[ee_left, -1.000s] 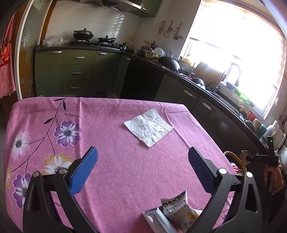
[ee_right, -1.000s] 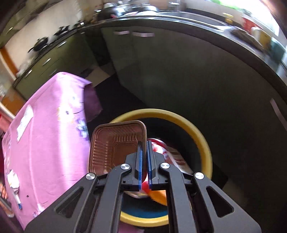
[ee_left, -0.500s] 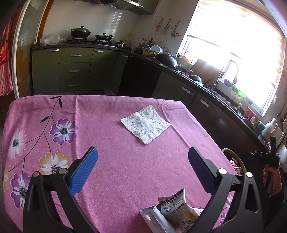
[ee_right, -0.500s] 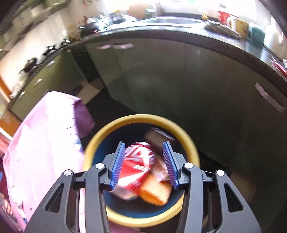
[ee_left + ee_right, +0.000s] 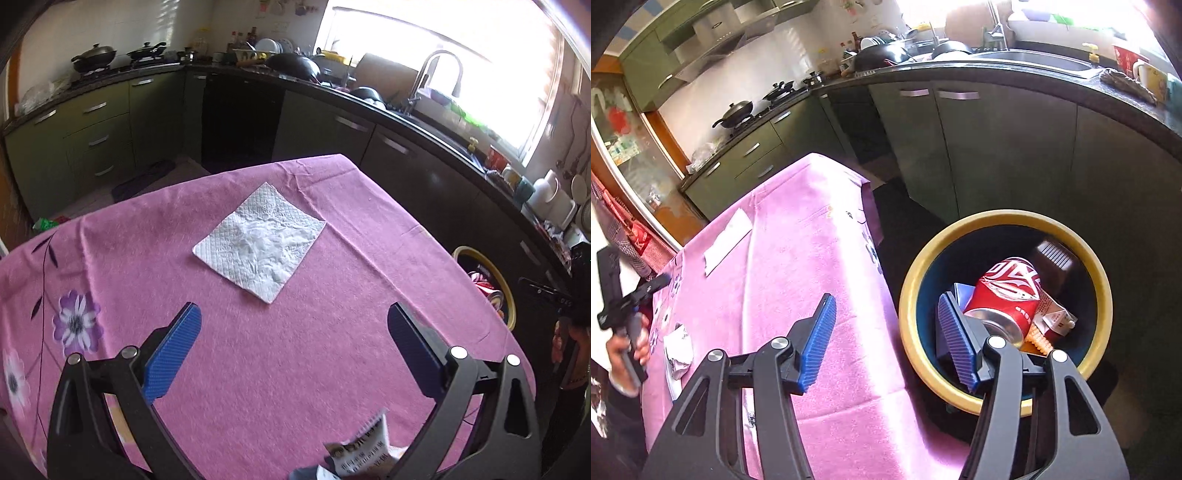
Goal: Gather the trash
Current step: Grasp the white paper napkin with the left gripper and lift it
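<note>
The right tongs (image 5: 886, 334) have just been opening, nothing between them — straddling the bench (image 5: 783, 258) edge and the yellow-rimmed bin (image 5: 1102, 280), which is holding a red can (image 5: 1006, 291) and wrappers. The left tongs (image 5: 291, 350) are gaping empty, the napkin (image 5: 260, 240) lying just ahead, a snack packet (image 5: 364, 456) beneath.

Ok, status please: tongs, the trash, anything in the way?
Left tongs open, empty. Right tongs just opened, empty. Napkin, snack wrapper on table; can in bin. Path clear.
</note>
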A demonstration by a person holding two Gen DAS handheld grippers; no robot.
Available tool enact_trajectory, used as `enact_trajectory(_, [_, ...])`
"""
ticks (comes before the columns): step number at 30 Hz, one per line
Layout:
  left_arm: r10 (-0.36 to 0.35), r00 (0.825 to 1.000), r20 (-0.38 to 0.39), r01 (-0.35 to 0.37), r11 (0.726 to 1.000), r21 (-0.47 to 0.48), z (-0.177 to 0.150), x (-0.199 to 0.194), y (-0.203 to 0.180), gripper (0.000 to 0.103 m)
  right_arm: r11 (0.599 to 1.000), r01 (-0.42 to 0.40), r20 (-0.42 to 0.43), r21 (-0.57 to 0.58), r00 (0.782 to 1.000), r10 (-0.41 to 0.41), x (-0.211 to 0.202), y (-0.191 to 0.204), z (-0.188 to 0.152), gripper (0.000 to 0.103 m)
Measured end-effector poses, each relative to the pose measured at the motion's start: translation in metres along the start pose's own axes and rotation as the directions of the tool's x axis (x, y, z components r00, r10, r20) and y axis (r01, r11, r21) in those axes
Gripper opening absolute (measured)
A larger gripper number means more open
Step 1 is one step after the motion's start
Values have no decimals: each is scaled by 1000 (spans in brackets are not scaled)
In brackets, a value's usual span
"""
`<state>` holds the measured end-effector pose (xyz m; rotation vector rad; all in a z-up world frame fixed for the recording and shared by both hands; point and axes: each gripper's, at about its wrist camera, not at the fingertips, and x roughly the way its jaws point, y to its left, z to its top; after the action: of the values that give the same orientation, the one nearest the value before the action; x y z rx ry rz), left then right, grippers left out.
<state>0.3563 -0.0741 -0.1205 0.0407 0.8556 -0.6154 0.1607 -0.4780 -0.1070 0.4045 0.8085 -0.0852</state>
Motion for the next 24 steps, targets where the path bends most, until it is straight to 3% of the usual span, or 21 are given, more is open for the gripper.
enact_trajectory(5, [-36,996,-76,38,999,21,31,40,11,96,1000,-9,6,18,1000,9,1,3,-3,62])
enact_trajectory(10, [3,994,-106,5,997,75,46,71,8,96,1000,-15,0,10,1000,15,5,5,-2,62])
enact_trajectory(20, [41,983,-179,-18,991,130,48,105,9,96,999,-35,-11,-4,999,35,8,11,-3,63])
enact_trajectory(24, [66,982,-176,-36,985,167,45,105,4,96,999,-40,-16,-3,999,40,8,11,-4,63])
